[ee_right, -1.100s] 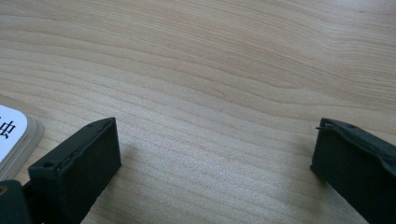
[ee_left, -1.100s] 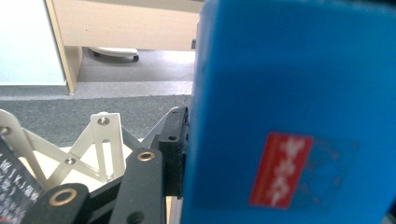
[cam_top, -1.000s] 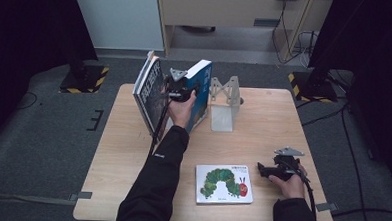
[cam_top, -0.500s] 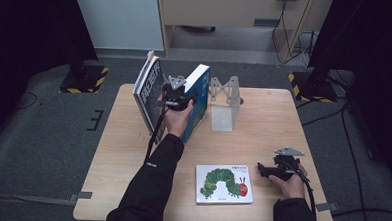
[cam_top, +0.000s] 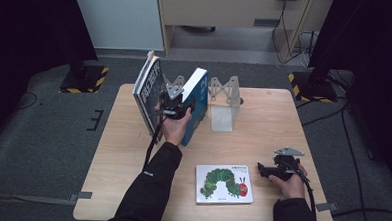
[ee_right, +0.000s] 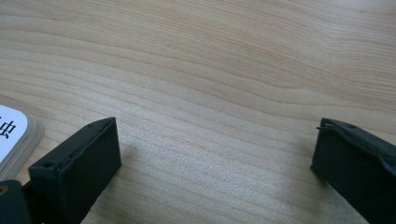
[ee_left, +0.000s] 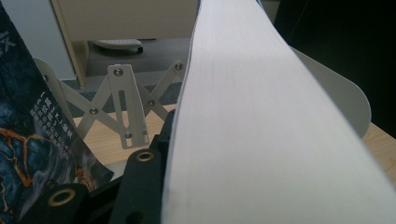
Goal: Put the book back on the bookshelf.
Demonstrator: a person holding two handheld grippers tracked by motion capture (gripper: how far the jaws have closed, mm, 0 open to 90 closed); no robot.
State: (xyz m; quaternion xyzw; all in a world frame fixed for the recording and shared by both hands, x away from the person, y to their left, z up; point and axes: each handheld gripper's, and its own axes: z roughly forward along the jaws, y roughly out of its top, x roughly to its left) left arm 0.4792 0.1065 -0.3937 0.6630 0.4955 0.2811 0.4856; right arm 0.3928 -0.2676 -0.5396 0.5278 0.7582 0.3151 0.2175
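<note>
Leaning at the far left of the counter [cam_top: 117, 157], a dark-covered book [cam_top: 147, 91] stands tilted. Just right of it, the left gripper [cam_top: 176, 107] has its jaws clamped on a blue book [cam_top: 197, 103], held upright with its foot near the counter; in the left gripper view the white page edge [ee_left: 261, 121] lies along one black jaw. A grey metal book rack [cam_top: 223, 104] stands beside it. Nearer the person lies a caterpillar picture book [cam_top: 224, 184], flat. Farthest right, the right gripper [cam_top: 266, 169] rests low over the counter, jaws wide apart around bare wood.
</note>
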